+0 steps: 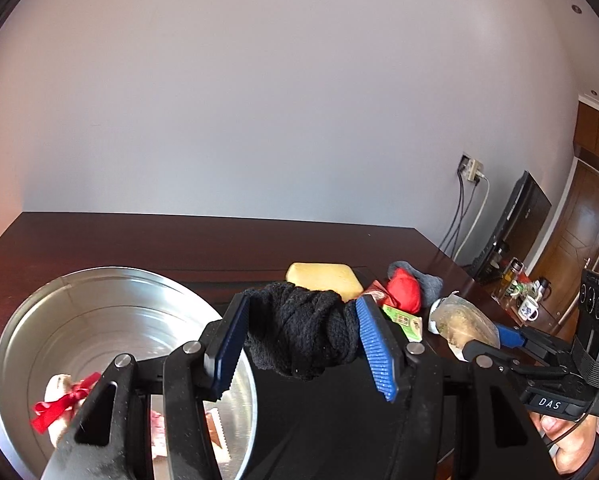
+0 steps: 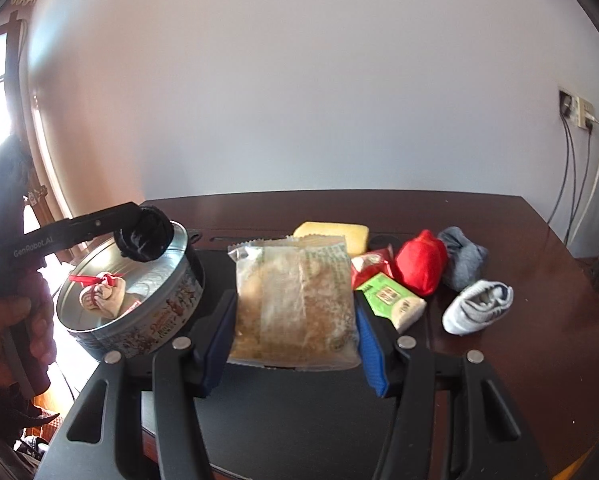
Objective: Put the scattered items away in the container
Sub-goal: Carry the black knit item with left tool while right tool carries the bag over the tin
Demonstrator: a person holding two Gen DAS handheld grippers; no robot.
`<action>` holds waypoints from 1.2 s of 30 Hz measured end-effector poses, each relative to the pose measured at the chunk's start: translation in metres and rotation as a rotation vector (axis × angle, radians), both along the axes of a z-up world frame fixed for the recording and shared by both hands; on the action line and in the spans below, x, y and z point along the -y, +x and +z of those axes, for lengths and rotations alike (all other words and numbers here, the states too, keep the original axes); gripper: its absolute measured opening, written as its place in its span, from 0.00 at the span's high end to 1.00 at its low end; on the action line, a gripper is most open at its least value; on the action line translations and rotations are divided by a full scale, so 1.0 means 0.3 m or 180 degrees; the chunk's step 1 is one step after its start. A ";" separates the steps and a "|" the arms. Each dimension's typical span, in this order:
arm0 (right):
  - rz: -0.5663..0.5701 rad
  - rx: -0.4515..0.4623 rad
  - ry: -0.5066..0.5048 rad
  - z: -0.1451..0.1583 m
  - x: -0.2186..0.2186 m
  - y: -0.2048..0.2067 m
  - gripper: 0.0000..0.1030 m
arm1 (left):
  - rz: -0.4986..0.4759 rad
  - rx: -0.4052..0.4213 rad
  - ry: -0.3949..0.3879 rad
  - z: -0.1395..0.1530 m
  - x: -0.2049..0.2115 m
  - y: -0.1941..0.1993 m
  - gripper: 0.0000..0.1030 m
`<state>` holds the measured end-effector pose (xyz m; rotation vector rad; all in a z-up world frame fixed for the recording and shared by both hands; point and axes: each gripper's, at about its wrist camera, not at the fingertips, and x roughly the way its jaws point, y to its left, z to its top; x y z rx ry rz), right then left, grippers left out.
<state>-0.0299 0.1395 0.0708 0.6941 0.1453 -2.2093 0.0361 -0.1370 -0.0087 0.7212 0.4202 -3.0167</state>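
While the left gripper (image 1: 299, 340) clamped a bunched black knitted sock (image 1: 303, 328) above the rim of the round metal tin (image 2: 139, 308), the right gripper (image 2: 295, 336) pinched a clear, crinkled snack packet (image 2: 295, 304) of beige crumbly food just above the dark table (image 2: 539, 280), beside the tin.

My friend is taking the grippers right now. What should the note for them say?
Left hand-held gripper: shut on the black sock, held at the tin's far rim.
Right hand-held gripper: shut on the clear snack bag, lifted above the table.
Done: a small pouch with a red ribbon lies in the tin.
Left on the table: yellow sponge, red packet, green packet, red sock, grey sock, white sock.
Next, probably: drop the black sock in, then the bag.
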 end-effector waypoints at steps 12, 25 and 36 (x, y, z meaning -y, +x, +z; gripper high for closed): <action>0.0269 -0.0061 0.0051 0.018 0.166 0.037 0.45 | 0.0267 -0.0049 0.0032 0.004 0.148 0.084 0.45; 0.0600 -0.0149 0.0111 0.046 0.358 0.096 0.45 | 0.0583 -0.0043 0.0084 -0.019 0.309 0.171 0.45; 0.0900 -0.0160 0.0177 0.036 0.539 0.126 0.45 | 0.0854 0.0017 0.0105 -0.050 0.435 0.230 0.45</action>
